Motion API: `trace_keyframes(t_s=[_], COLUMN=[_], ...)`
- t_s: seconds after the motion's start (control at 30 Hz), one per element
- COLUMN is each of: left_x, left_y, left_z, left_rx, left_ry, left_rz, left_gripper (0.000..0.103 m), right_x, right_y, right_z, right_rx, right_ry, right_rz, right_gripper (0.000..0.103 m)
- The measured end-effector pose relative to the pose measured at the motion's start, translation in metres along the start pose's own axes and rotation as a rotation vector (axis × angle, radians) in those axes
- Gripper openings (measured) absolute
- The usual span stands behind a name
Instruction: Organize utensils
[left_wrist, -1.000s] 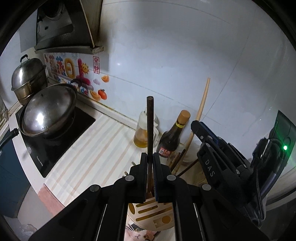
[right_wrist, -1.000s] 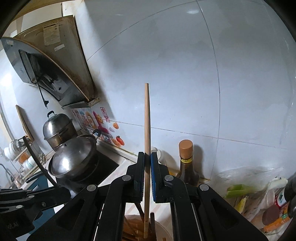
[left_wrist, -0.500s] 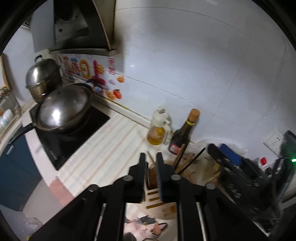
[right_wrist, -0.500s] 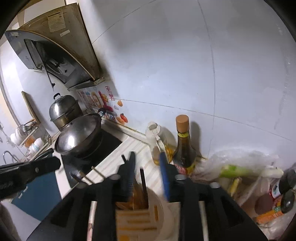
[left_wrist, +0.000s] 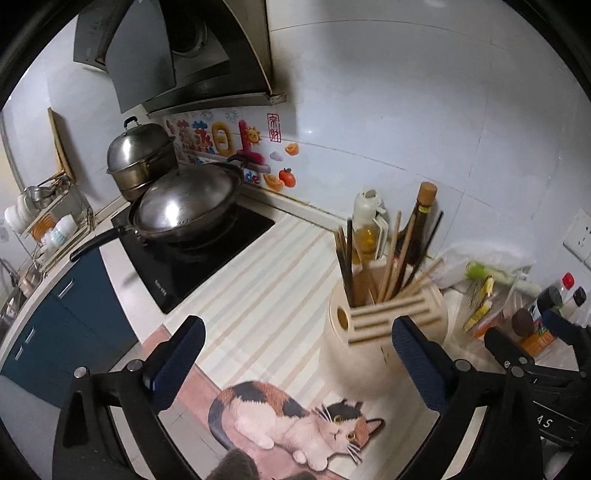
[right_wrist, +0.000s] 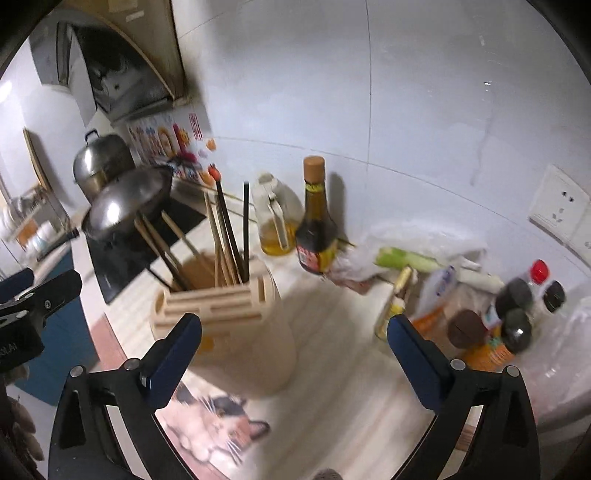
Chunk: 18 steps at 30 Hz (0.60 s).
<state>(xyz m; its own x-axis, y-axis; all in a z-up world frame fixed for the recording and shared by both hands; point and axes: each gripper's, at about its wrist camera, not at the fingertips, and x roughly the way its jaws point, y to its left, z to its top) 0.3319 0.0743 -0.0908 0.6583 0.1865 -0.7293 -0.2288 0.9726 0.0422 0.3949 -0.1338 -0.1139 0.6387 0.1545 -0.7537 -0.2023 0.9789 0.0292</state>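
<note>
While the lidded steel wok (left_wrist: 184, 206) sits on the black hob at ten o'clock, nothing is held by the left gripper (left_wrist: 295, 332), whose jaws are spread wide. Toward two o'clock, the wooden and dark chopsticks (left_wrist: 388, 254) are seen standing bundled in the cream slotted utensil holder (left_wrist: 384, 332) on the striped counter. The right gripper (right_wrist: 295, 332) is likewise splayed and empty above that holder. No loose utensil is visible, so the sorting is judged essentially finished.
</note>
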Motion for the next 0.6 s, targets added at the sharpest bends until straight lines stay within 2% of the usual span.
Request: trace_keyframes(t_s=[0.4, 0.6], left_x=[-0.049, -0.091], left_y=[0.001, 0.009], left_z=[-0.039, -0.055], left_rx=[-0.044, -0.043], left_ry=[-0.035, -0.067], left_rz=[0.02, 0.011], left_gripper=[0.103, 0.103], right_x=[-0.063, -0.117], right_y=[0.0, 0.003], right_z=[-0.026, -0.044], right_rx=[-0.047, -0.015], right_ry=[-0.055, -0.1], right_rz=[-0.036, -0.051], right_gripper=[0.103, 0.103])
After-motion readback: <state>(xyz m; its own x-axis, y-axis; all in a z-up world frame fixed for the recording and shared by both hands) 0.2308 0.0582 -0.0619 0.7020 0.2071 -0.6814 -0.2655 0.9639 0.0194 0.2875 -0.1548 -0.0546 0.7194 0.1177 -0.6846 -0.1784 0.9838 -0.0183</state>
